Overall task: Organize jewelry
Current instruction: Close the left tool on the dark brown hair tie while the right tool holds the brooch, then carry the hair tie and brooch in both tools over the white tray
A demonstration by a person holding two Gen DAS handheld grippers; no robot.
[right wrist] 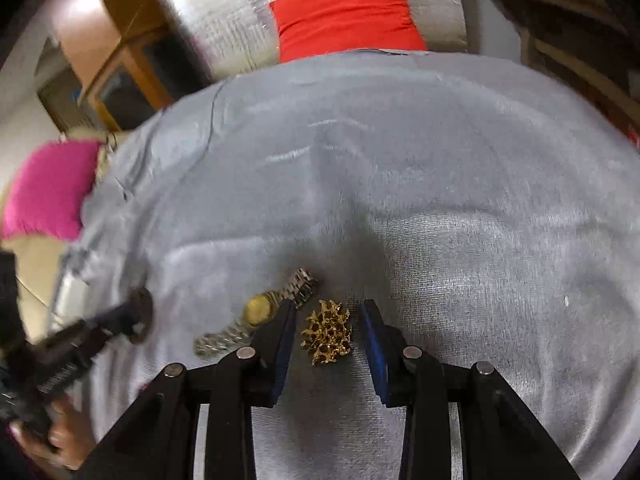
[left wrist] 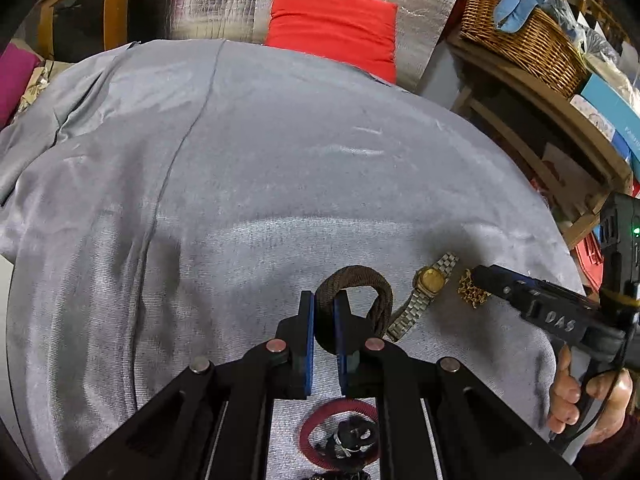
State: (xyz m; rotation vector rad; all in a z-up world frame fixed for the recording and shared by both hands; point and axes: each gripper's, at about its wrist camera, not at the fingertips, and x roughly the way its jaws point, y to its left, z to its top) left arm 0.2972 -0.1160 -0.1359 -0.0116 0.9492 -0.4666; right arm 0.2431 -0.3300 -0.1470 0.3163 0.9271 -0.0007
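Progress: early, by my judgement; no tray or box in view, pieces loose on the grey cloth (left wrist: 280,152).

- Left gripper (left wrist: 325,312): jaws pinching a brown woven band (left wrist: 376,284), lifted.
- Right gripper (right wrist: 327,320): jaws spread around a gold chain (right wrist: 328,332), bunched, on the cloth.
- Watch (left wrist: 426,294): gold face, steel strap, between them, untouched.
- Red ring (left wrist: 308,436): near edge, partly hidden.

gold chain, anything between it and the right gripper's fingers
Nothing visible. The gold chain lies bunched on the grey cloth in the open gap of the right gripper. The watch lies just outside its left finger, close to it, not in the gap.
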